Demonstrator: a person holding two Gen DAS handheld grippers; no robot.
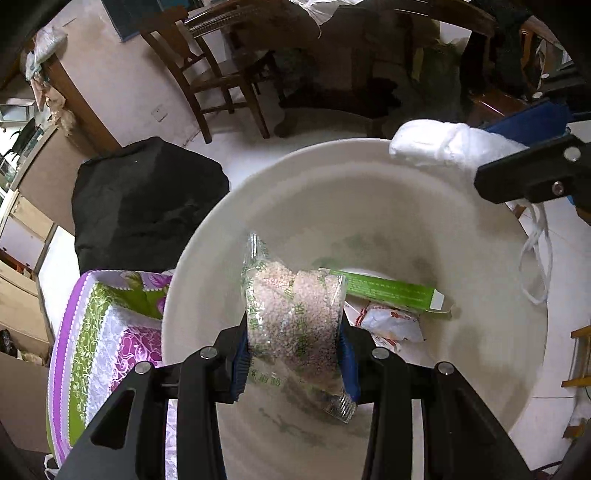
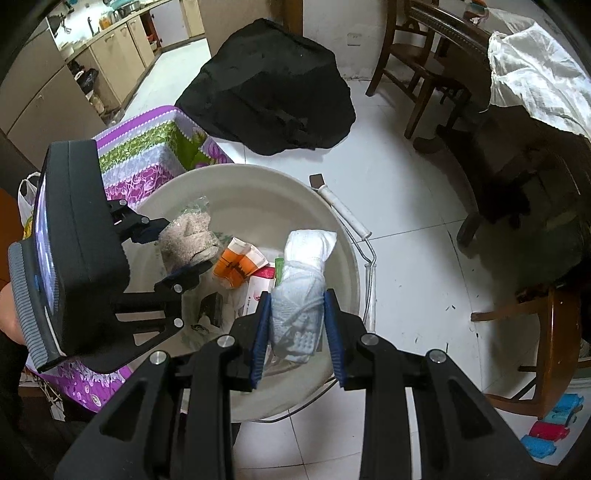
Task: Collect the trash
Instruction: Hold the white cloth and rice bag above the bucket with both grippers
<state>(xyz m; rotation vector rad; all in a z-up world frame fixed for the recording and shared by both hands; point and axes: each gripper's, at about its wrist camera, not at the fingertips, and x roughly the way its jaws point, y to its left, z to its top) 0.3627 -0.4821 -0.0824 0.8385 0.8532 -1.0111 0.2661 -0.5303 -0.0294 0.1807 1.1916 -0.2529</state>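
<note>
Left gripper [image 1: 293, 354] clamped on clear bag of grains [image 1: 291, 314], lower centre of left wrist view, hanging over white bucket [image 1: 369, 155]. Right gripper [image 2: 297, 332] clamped on white mask wad [image 2: 303, 280], centre-bottom of right wrist view, also over bucket. Judgement: drop step; spread jaws w/ both items well inside rim, not near edge. Bucket already holds green box [image 1: 388, 290], orange carton [image 2: 238, 267]. Patterned cloth [image 2: 155, 147] at left touches rim; black bag [image 2: 269, 88] upper centre, chair [image 2: 417, 51] upper right; nothing blocks.

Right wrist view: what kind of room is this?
Likely a home dining area next to a kitchen: wooden chairs at a dark table, kitchen cabinets with a cluttered counter at upper left, white tiled floor under the bucket.
</note>
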